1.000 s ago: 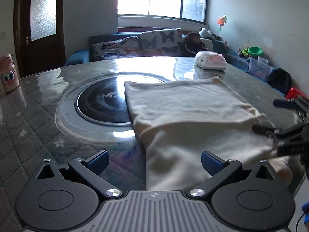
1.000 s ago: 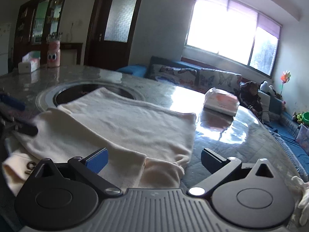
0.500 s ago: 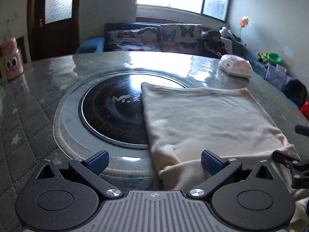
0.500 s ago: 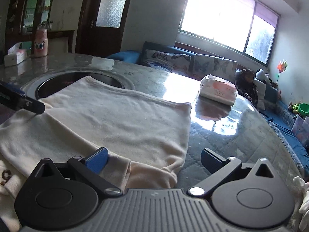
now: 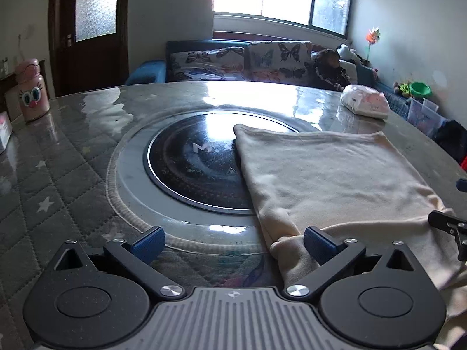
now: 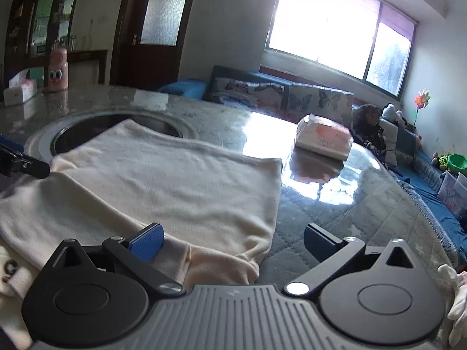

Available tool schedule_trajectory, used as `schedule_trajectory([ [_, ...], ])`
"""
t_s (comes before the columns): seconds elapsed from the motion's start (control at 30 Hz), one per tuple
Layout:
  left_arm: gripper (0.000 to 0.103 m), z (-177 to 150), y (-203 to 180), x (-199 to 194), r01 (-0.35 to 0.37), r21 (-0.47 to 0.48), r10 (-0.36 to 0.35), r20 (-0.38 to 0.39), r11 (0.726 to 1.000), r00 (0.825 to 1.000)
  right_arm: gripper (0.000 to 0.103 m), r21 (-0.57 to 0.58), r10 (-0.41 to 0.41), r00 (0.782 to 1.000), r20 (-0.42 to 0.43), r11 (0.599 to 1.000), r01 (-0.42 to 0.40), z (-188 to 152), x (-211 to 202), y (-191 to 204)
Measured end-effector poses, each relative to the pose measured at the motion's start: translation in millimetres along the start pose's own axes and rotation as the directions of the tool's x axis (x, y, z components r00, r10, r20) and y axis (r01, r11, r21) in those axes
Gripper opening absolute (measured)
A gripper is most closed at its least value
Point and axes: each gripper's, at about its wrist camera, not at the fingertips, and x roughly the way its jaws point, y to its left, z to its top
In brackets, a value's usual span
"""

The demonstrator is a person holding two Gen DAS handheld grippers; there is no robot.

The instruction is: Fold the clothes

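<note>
A cream garment (image 5: 329,175) lies folded flat on the round table, partly over the black hob disc (image 5: 192,169). It also shows in the right wrist view (image 6: 163,186). My left gripper (image 5: 232,242) is open at the garment's near left corner, its right pad beside the folded edge. My right gripper (image 6: 233,239) is open at the garment's near right corner, its left pad over the cloth. Neither holds anything. The right gripper's fingertips (image 5: 446,224) show at the left view's right edge.
A tissue pack (image 5: 364,103) lies at the table's far right. A pink bottle (image 5: 30,93) and a white box (image 6: 20,90) stand at the far left. A sofa with butterfly cushions (image 5: 242,61) is behind the table.
Both grippers have drawn back toward the garment's near edge and moved apart to its corners. The left view has shifted left, showing more of the hob. The garment lies still.
</note>
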Motion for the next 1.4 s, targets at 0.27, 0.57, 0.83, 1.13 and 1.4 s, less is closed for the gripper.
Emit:
schedule_trajectory([
  [0.27, 0.103, -17, -6, -16, -0.009, 0.085, 0.008, 0.015, 0.996, 1.0, 0.103, -0.022, 0.021, 1.0, -0.016, 1.0, -0.021, -16, -11, 6],
  [0.57, 0.103, -27, -18, -41, -0.018, 0.176, 0.013, 0.031, 0.984, 0.999, 0.103, -0.077, 0.012, 1.0, -0.002, 0.997, -0.012, -31, -37, 7],
  [0.83, 0.103, -47, -42, -87, 0.163, 0.407, -0.214, 0.083, 0.899, 0.973, 0.103, -0.113, 0.079, 0.997, 0.001, 0.99, -0.079, -28, -66, -2],
  [1.13, 0.097, -74, -81, -96, 0.238, 0.631, -0.364, 0.076, 0.739, 0.928, 0.103, -0.105, 0.157, 0.987, -0.037, 0.981, -0.16, -29, -88, -19],
  [1.4, 0.041, -70, -100, -78, 0.274, 0.658, -0.407, 0.054, 0.701, 0.912, 0.091, -0.191, 0.206, 0.976, -0.073, 0.958, -0.216, -36, -103, -13],
])
